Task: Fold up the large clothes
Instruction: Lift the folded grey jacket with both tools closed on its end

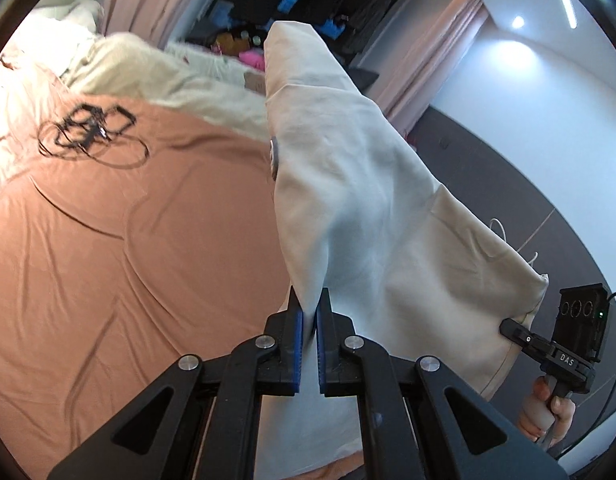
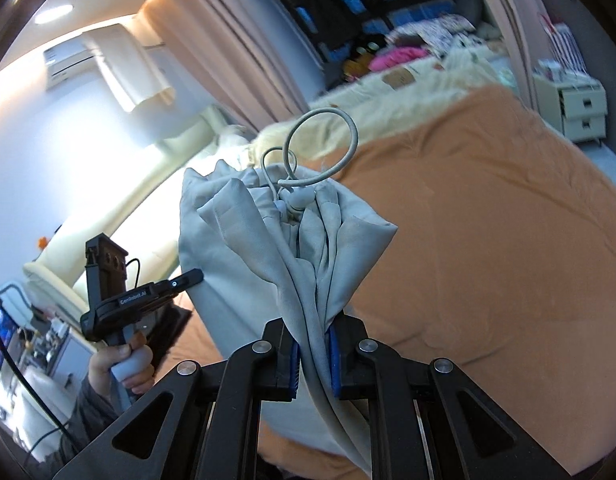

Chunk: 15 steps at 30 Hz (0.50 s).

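Garment (image 1: pixel 348 184) is pinched by left tool (image 1: pixel 309 316) and right tool (image 2: pixel 313 344), lifted above bed (image 1: pixel 128 240) for spreading before folding.

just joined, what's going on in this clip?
A person holds a two-finger gripper in each hand and has a large cream garment lifted above a bed with an orange sheet. The left gripper is shut on one part of the fabric; the right gripper is shut on a bunched part with a drawstring. Nothing is folded yet. A black cable lies on the sheet.
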Available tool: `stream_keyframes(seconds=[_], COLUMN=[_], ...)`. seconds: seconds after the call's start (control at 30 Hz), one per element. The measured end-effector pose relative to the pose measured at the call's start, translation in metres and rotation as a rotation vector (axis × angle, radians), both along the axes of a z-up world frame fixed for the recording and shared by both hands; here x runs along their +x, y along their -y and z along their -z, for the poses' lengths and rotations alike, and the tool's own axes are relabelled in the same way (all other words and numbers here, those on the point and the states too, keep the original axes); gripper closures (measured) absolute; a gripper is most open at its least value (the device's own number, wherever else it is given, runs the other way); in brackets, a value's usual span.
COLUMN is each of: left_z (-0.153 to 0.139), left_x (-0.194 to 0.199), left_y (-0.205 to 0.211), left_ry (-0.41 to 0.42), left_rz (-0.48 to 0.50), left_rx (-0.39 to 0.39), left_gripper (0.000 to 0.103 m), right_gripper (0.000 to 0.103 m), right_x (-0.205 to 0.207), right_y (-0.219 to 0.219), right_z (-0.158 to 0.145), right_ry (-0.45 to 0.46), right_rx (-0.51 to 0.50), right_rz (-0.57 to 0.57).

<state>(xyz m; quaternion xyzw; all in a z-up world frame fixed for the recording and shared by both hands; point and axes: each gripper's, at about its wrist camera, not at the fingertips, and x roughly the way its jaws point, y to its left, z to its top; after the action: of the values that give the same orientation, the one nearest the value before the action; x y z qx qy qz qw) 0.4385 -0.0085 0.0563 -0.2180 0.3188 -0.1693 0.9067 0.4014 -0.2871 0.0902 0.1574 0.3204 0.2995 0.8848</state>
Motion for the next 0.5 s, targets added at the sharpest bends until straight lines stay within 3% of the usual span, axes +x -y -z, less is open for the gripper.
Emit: stream_keyframes(seconds=[0.2, 0.5], left_z=[-0.046, -0.09], left_x=[-0.037, -0.101], left_y=[-0.048, -0.132], left_ry=[0.064, 0.124], left_rz=[-0.075, -0.23], left_rx=[0.015, 0.042], left_gripper=[0.096, 0.097], right_gripper=[0.091, 0.091], right_x=[-0.012, -0.021], right_y=[-0.048, -0.134], right_z=[-0.043, -0.067], right_ry=[0.071, 0.126], right_rx=[0.003, 0.025], right_rz=[-0.078, -0.248])
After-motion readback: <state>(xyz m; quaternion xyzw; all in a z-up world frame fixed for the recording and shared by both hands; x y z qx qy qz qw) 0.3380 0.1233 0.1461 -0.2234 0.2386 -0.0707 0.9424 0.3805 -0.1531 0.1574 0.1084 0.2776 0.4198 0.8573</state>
